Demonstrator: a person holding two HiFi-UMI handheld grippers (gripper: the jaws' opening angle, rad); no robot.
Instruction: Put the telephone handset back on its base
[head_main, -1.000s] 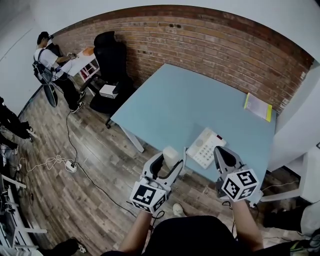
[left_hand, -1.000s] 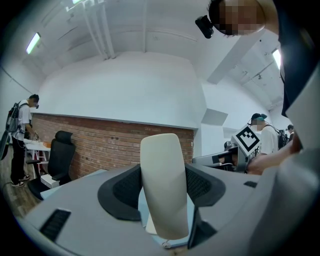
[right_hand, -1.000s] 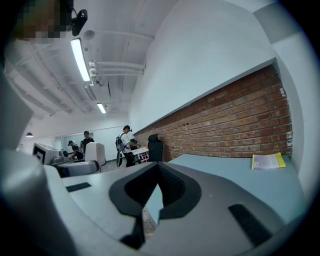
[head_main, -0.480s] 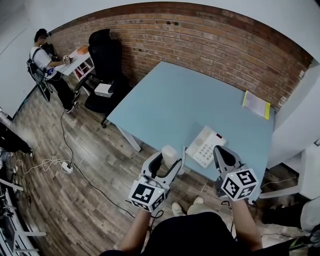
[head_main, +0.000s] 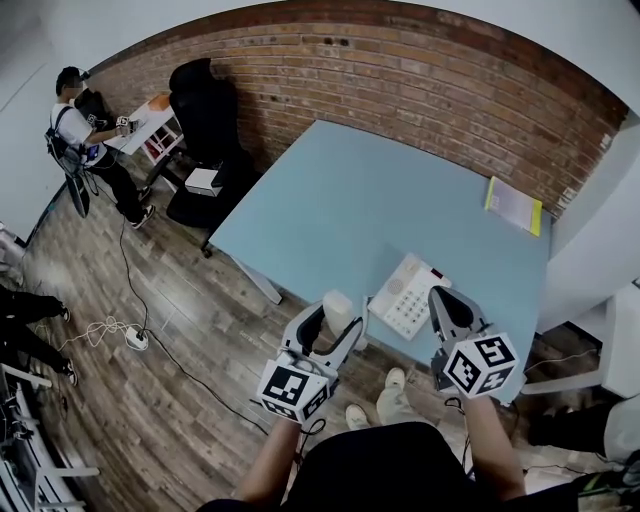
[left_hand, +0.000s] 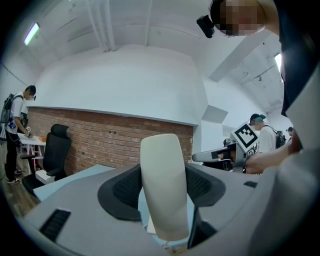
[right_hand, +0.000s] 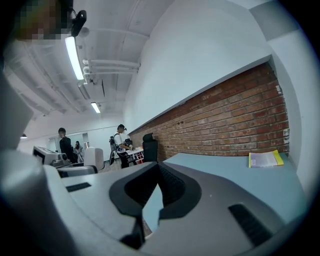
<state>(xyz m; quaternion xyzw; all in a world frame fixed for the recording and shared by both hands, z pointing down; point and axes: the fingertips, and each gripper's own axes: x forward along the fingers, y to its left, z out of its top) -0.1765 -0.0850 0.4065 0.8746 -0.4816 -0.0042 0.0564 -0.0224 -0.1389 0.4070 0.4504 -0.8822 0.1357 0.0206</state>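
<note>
— Blue counter (head_main: 380, 200) under brick wall (head_main: 400, 70); base (head_main: 408, 295) sat at its near edge. Handset (head_main: 338, 306)?
— Pinched in left tool (head_main: 333, 322), just beside base, apart. Right tool (head_main: 446, 305) looked pressed together, empty.

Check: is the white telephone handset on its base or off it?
Off. The left hand-held gripper grips the white plastic handset, apart from the white keypad base on the pale blue table.
</note>
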